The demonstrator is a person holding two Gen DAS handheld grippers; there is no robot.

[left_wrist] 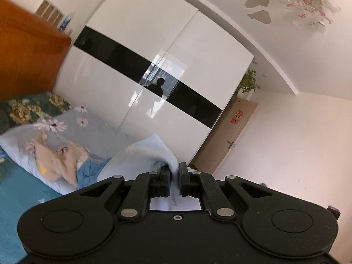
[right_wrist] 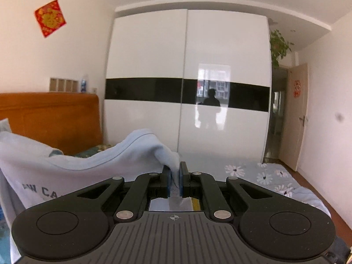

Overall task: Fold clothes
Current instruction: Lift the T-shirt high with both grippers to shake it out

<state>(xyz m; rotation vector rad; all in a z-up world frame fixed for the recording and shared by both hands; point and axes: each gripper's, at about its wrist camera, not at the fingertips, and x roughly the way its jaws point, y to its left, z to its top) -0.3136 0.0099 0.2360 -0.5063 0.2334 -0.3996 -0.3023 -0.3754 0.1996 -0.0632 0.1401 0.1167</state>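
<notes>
Right hand-held gripper (right_wrist: 175, 181) pinches a fold of the pale blue garment (right_wrist: 92, 165) btwn its blue-padded jaws, nearly closed on the cloth. Garment held up off the bed, sagging left w/ a peak just left of the fingertips; dark printed letters on its near-left part, partly cut off. Bed (right_wrist: 259, 173) w/ grey-blue daisy-print sheet stretches right & far. Orange headboard (right_wrist: 55, 118) far left. White wardrobe (right_wrist: 187, 55) w/ black band straight ahead, a person's silhouette reflected in it. Door (right_wrist: 300, 114) ajar far right; red paper square (right_wrist: 50, 18) on left wall.
</notes>
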